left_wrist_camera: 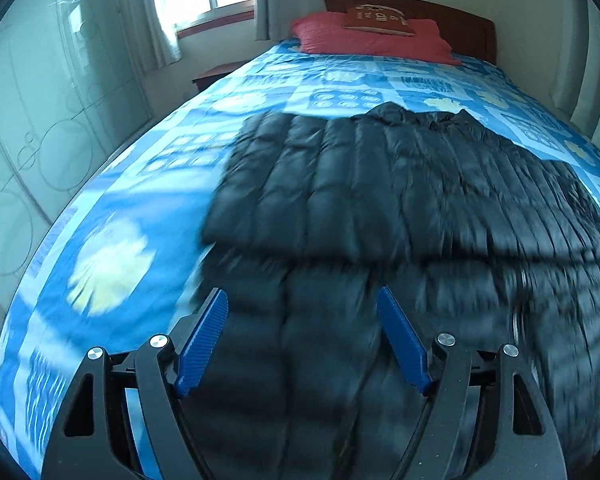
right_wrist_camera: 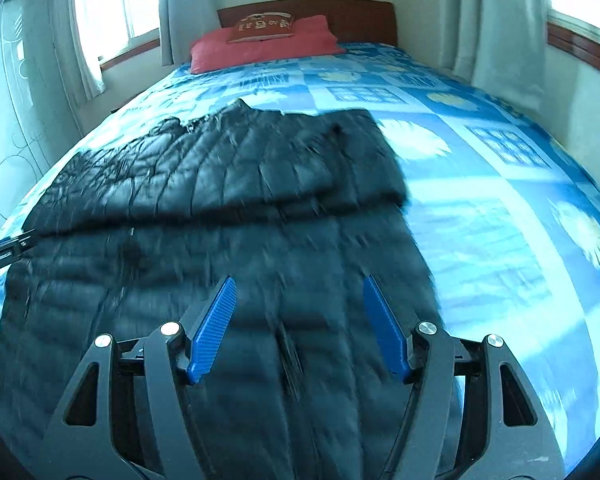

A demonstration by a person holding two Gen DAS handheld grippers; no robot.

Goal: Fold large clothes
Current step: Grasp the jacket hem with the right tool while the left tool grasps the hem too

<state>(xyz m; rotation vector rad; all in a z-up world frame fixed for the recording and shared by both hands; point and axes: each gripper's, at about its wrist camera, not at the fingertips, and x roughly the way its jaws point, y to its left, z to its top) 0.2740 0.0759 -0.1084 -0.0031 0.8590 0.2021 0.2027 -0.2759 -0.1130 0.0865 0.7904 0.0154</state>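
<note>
A red pillow [left_wrist_camera: 374, 38] and headboard [right_wrist_camera: 340, 14] lie beyond the black puffer jacket [left_wrist_camera: 400, 184], which is spread on the bed [left_wrist_camera: 140, 184]. Its collar points toward the pillow, its far part folded over. Both the left gripper [left_wrist_camera: 302, 334] and the right gripper [right_wrist_camera: 298, 320] have fingers spread, empty.

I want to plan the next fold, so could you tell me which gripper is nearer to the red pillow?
Left, slightly, though it is close. The left gripper hovers over the black jacket's near left part, on the red pillow's side. The right gripper hovers over its right part.
</note>
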